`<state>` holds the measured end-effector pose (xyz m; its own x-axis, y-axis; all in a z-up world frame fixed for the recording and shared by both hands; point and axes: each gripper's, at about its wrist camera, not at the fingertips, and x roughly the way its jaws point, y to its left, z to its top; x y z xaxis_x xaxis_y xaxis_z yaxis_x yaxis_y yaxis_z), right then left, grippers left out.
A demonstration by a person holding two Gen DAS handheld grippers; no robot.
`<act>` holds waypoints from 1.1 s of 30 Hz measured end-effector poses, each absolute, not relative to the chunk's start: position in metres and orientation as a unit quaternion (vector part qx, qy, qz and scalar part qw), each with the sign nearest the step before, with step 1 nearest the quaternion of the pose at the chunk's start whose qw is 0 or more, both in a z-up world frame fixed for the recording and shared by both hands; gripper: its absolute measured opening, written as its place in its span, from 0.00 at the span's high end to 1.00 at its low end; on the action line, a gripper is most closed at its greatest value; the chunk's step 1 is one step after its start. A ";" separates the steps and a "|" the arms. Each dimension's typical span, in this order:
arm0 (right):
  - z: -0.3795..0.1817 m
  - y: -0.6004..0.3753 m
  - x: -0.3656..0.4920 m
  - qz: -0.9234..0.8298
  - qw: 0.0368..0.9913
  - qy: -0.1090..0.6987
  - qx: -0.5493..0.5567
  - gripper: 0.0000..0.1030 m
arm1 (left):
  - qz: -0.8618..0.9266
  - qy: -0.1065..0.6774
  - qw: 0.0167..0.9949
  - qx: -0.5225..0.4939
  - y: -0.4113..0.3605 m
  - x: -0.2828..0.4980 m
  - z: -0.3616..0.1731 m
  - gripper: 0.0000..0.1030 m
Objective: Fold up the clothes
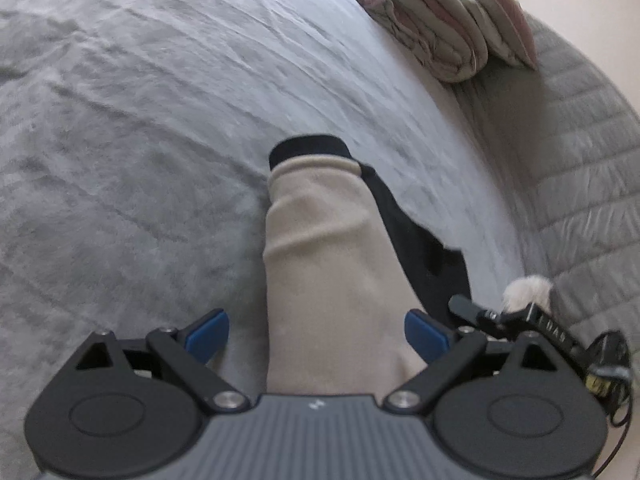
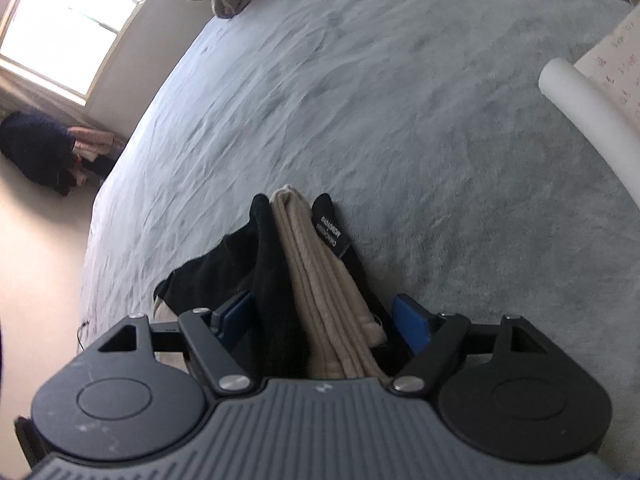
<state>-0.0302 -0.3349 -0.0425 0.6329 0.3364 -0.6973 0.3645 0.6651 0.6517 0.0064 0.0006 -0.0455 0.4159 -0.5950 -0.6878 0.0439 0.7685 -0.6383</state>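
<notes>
Left wrist view: saw the beige-and-black garment (image 1: pixel 320 240) stretched as a long narrow strip over the gray blanket (image 1: pixel 140 120), beige layer on top, black cuff band (image 1: pixel 308 148) at the far end, more black cloth peeking out along the right edge. Ran straight down the gap of the left gripper (image 1: pixel 316 332) and under its body. Blue pads (image 1: pixel 208 334) stood spread wide, left one clear of the cloth, so nothing was pinched there. Probably just straddled the strip to line up on its centreline.

Right wrist view: found the same garment (image 2: pixel 320 272) gathered edge-up into ribbed beige pleats between black layers, with a black label (image 2: pixel 332 232) showing white print. Filled the gap of the right gripper (image 2: pixel 322 316) side to side. Judged the pads (image 2: pixel 412 324) pressed onto the bundle, carrying that end while the rest trailed on the blanket.

Looked like a garment in handling, not a flat folded packet. Could not tell how many folds were already in it.

Further out: spotted folded pink-and-cream bedding (image 1: pixel 440 28) near the bed edge, a quilted gray cover (image 1: pixel 580 200) beside it, a white foam tube (image 2: pixel 580 100) at right, and a dark clothes pile (image 2: pixel 44 152) on the floor under the window (image 2: pixel 80 20).
</notes>
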 end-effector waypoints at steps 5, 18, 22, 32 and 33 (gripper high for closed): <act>-0.041 -0.337 -0.036 -0.022 0.800 0.424 0.424 0.25 | -0.188 0.496 0.782 -0.328 0.011 0.007 -0.050 0.12; -0.038 -0.343 -0.048 -0.024 0.793 0.419 0.442 0.30 | -0.179 0.489 0.773 -0.364 0.016 0.003 -0.056 0.24; -0.050 -0.340 -0.045 -0.007 0.781 0.417 0.465 0.30 | -0.200 0.475 0.774 -0.367 0.012 0.007 -0.060 0.26; -0.053 -0.350 -0.044 0.022 0.749 0.393 0.533 0.57 | -0.233 0.443 0.765 -0.404 0.002 0.016 -0.068 0.62; -0.048 -0.352 -0.043 0.027 0.751 0.391 0.531 0.58 | -0.236 0.440 0.766 -0.404 0.000 0.017 -0.064 0.63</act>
<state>-0.0433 -0.3521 -0.0483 0.6922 0.4565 -0.5589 0.3755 0.4336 0.8192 0.0166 0.0003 -0.0639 0.5006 -0.7174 -0.4844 0.0065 0.5627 -0.8266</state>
